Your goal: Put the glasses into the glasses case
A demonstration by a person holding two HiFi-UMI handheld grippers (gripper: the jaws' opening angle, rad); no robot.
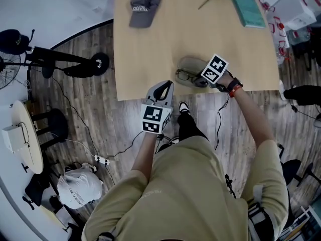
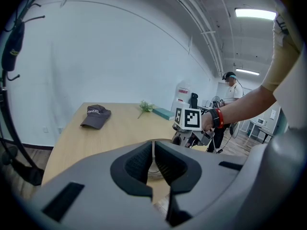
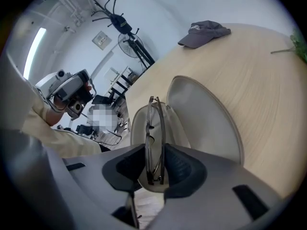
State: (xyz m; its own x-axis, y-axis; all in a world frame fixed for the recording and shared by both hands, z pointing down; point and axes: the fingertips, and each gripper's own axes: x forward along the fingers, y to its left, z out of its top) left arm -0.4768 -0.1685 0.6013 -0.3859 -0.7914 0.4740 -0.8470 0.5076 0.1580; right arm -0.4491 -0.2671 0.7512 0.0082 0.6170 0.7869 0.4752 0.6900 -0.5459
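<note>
**Two grippers, one pair of glasses above its case**

From the head view, the soft grey oval glasses case (image 1: 192,63) lies open near the front edge of the pale wooden table (image 1: 150,49). The right gripper (image 1: 198,81) reaches over it and brings the thin dark-framed glasses (image 1: 184,75) to the case's near side. The left gripper (image 1: 165,86) hangs at the table edge, apart from the case. I think it waits there so it can help with the lid later.

In the left gripper view, this gripper's fingers are pressed together with nothing between them. It points across the table, and a dark grey cloth cap (image 2: 96,115) lies far off, out of the way.

In the right gripper view, the fingers pinch the folded glasses on both sides and hold them on edge. Folded like this, they are slim enough to slide in. They point into the hollow bottom half of the case, and the lid stands open beside them. The glasses are not yet lying inside, so I think they must go lower before the fingers let go.
</note>
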